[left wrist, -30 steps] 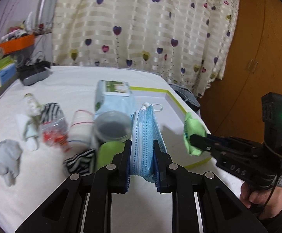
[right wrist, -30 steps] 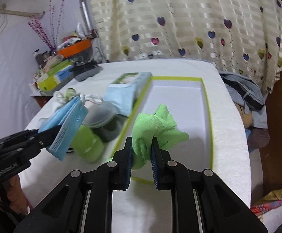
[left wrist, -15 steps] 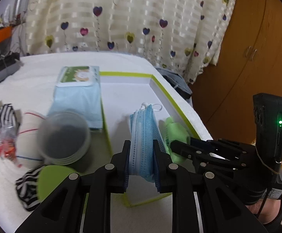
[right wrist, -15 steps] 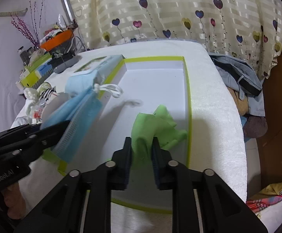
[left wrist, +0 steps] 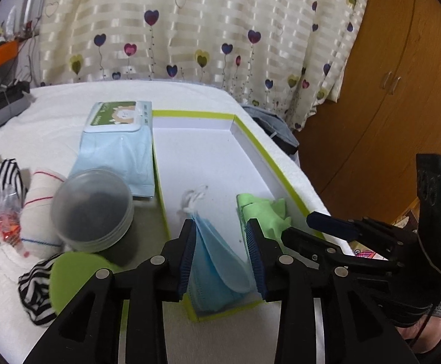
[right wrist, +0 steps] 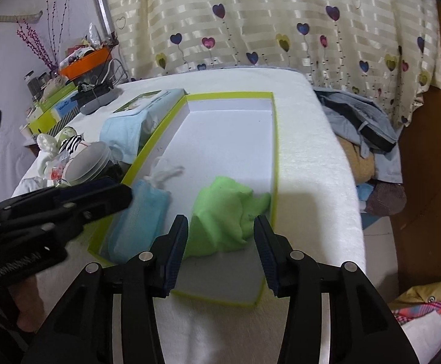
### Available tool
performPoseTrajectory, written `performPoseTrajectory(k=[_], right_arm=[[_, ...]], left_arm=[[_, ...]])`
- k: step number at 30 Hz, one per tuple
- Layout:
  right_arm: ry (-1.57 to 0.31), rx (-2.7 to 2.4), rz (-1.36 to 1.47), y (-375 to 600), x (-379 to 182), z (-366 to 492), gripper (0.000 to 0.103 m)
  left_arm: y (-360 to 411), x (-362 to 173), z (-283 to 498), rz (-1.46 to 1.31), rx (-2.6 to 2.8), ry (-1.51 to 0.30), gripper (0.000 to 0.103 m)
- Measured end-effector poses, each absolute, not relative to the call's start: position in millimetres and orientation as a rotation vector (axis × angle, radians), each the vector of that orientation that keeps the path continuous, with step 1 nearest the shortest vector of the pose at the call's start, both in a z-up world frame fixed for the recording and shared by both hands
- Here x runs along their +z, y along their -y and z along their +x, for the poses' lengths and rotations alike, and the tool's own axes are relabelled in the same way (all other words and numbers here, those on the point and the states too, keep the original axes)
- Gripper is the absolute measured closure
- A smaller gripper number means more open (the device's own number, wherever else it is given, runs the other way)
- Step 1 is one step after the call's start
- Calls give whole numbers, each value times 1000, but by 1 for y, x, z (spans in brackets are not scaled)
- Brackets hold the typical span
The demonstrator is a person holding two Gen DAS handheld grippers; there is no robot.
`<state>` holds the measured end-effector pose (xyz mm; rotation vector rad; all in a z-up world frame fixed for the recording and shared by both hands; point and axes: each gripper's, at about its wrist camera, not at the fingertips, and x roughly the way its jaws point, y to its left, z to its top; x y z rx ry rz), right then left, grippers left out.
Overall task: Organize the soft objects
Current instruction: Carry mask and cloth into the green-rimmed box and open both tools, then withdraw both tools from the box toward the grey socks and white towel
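Observation:
A shallow white tray with a lime-green rim [left wrist: 252, 139] [right wrist: 275, 139] lies on the white towel-covered table. A blue face mask [left wrist: 217, 261] [right wrist: 141, 221] lies in its near left corner, between the spread fingers of my open left gripper [left wrist: 222, 250]. A green cloth [left wrist: 266, 215] [right wrist: 223, 215] lies in the tray's near right part, between the spread fingers of my open right gripper [right wrist: 220, 251]. Neither gripper holds anything. The left gripper also shows in the right wrist view [right wrist: 68, 203].
Left of the tray lie a blue wipes pack [left wrist: 118, 142], a lidded clear tub [left wrist: 91, 209], a green cup [left wrist: 74, 282], striped socks [left wrist: 35, 294] and a rolled white cloth [left wrist: 38, 206]. Clothes [right wrist: 360, 121] hang off the table's right side.
Both grippers opened. The blue mask and the green cloth, held over the tray before, now lie in it between the spread fingers.

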<state>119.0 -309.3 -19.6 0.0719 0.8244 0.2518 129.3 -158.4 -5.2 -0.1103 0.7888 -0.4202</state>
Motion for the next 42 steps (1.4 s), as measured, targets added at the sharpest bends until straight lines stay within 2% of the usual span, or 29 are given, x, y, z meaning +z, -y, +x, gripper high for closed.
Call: performPoseTrajectory(k=[21,42], right_arm=[[-902,249,-25,279,-34,102,57],[-692,350,-9,223,27,12,56]], left_arm=[[94,14,68,-136,-349,-727,70],[32,26,-4,-150,-212,-654,70]])
